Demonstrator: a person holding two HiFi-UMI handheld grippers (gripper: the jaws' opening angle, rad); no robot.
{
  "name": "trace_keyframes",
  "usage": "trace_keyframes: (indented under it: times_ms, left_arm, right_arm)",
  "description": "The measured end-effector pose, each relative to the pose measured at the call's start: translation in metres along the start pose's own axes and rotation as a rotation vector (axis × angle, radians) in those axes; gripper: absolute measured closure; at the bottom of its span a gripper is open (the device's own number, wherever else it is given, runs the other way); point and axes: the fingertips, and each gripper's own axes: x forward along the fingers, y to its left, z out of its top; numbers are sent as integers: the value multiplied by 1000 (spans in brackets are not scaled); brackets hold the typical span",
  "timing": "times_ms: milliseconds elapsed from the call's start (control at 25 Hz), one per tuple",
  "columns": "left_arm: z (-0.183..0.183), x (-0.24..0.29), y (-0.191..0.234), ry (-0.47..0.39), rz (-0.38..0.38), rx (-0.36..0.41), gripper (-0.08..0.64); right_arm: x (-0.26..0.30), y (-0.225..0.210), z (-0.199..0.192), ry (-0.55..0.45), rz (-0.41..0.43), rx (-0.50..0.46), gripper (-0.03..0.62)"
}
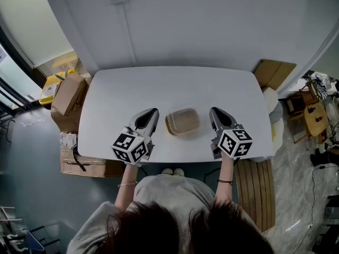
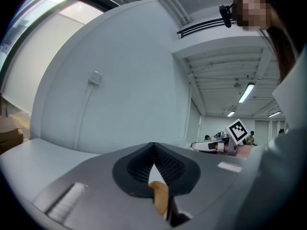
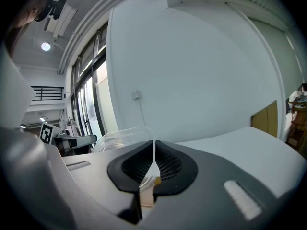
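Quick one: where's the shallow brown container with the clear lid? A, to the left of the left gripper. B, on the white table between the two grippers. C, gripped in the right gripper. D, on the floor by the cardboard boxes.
B: the head view shows the shallow brown container with a clear lid lying on the white table between the left gripper and the right gripper, apart from both.

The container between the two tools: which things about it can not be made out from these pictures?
Contents: in the head view the container is too small to tell.
Left gripper view: the container does not show; the left tool fills the lower picture.
Right gripper view: only its clear lid shows above the right tool, which hides the base.
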Motion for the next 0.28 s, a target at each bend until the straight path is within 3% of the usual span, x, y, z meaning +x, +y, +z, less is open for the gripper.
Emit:
trace_keyframes:
  times_ms: [280]
  left_arm:
    - [-1,1,2,4,-2,-1,571]
  right_arm:
    - [3,1,-2,9,6,-1,563]
